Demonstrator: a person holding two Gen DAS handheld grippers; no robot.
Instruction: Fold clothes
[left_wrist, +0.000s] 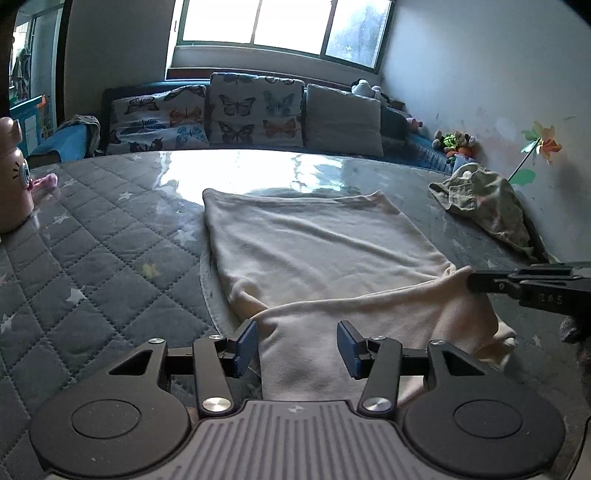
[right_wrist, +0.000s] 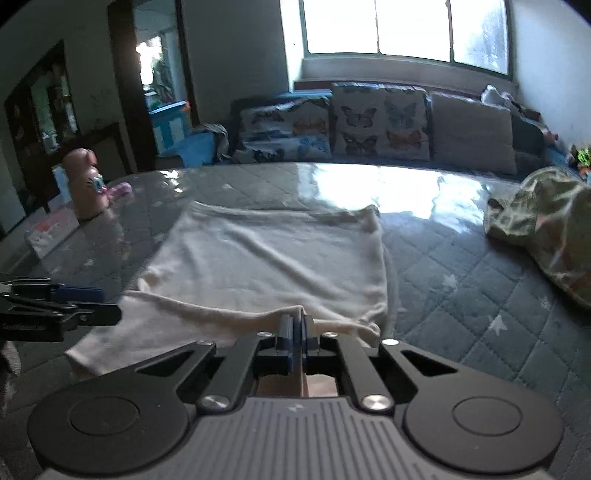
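A cream garment (left_wrist: 314, 243) lies spread on the grey quilted bed (left_wrist: 92, 258), its near part folded over toward me. My left gripper (left_wrist: 297, 345) is open, its blue pads either side of the near fold, holding nothing. My right gripper (right_wrist: 297, 326) is shut on the garment's (right_wrist: 266, 254) near edge and lifts it slightly. The right gripper also shows in the left wrist view (left_wrist: 476, 282), pinching the garment's right corner. The left gripper shows at the left of the right wrist view (right_wrist: 99, 306).
A crumpled camouflage garment (left_wrist: 487, 206) lies at the bed's right by the wall; it also shows in the right wrist view (right_wrist: 546, 225). A pink bottle (right_wrist: 83, 184) stands at the left edge. Butterfly cushions (left_wrist: 255, 110) line the sofa behind the bed.
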